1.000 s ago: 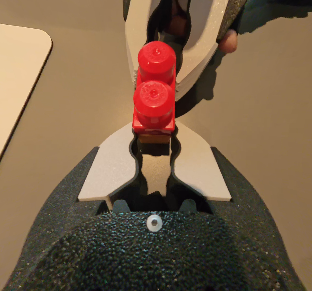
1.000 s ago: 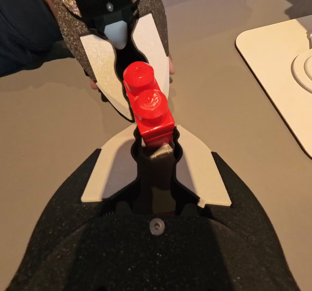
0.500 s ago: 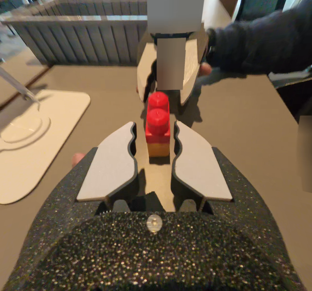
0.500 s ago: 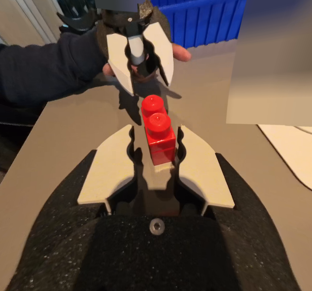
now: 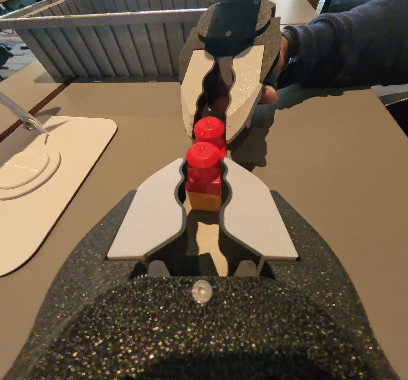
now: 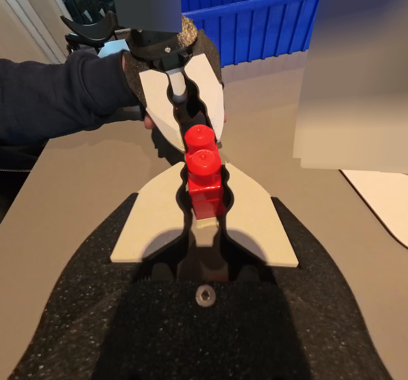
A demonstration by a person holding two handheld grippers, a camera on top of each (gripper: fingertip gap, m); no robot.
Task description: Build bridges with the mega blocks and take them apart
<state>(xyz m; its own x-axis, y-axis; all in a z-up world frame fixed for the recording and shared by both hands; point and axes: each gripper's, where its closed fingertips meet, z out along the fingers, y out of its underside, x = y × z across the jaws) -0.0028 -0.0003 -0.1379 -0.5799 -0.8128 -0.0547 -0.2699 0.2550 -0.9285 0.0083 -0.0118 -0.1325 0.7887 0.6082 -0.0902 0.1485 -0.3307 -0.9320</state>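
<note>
Hidden: the base of the red block [image 5: 204, 171] sits behind my fingers; beneath it the yellow block [image 5: 205, 201] shows only one face.
Left gripper [image 5: 203, 166]: my jaws look closed on the red block at its sides, though contact is hard to confirm.
Right gripper [image 6: 205, 170]: closed around the same block from 12 o'clock.
Stack: upright on the grey table [image 5: 309, 170].
Blue bin [image 6: 254, 29]: contents unseen.
Grey crate [image 5: 99, 44]: at 11 o'clock, inside hidden.
</note>
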